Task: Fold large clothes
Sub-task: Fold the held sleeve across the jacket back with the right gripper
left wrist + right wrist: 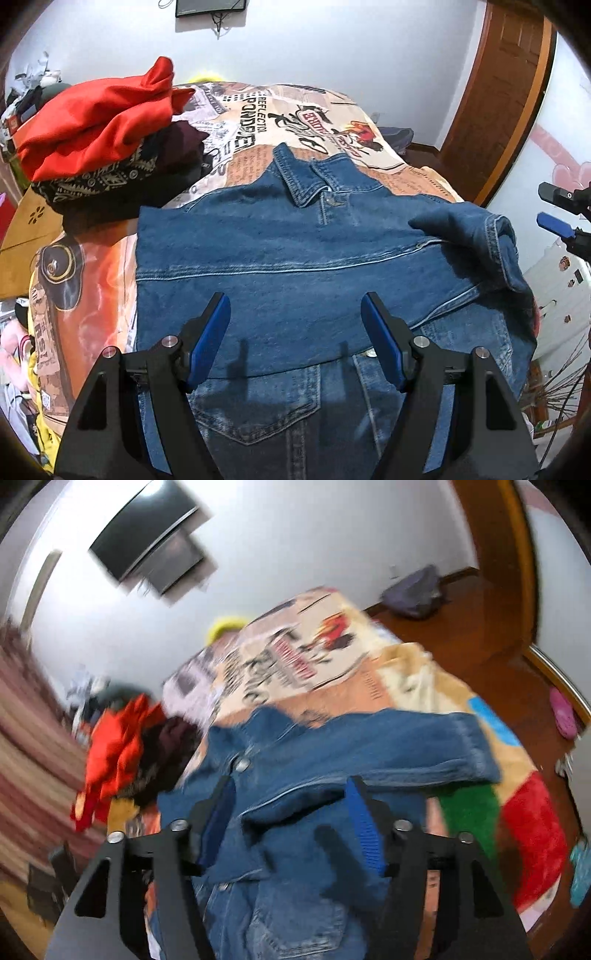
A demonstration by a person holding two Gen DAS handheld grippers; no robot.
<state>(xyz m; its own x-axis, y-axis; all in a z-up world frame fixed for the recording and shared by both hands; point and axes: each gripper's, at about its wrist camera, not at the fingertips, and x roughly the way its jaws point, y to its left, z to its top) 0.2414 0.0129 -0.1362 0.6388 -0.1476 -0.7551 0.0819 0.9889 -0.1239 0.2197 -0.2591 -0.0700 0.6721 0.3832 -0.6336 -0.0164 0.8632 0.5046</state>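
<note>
Denim jacket lies collar-away on the bed, long axis across me; my left gripper hovers empty, jaws open, nearer than my equally open right gripper; sleeve folded inward.

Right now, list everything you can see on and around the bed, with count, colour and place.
denim jacket: one, blue, spread on the bed, sleeve folded across it
bedspread: one, beige and orange print, under the jacket
red garment: one, red, atop the clothes pile at the jacket's left
dark patterned clothes: several, black and maroon, under the red garment
door: one, brown wood, far right
screen: one, black, on the wall
left gripper: one, black with blue pads, open above the jacket
right gripper: one, same colours, open above the jacket
</note>
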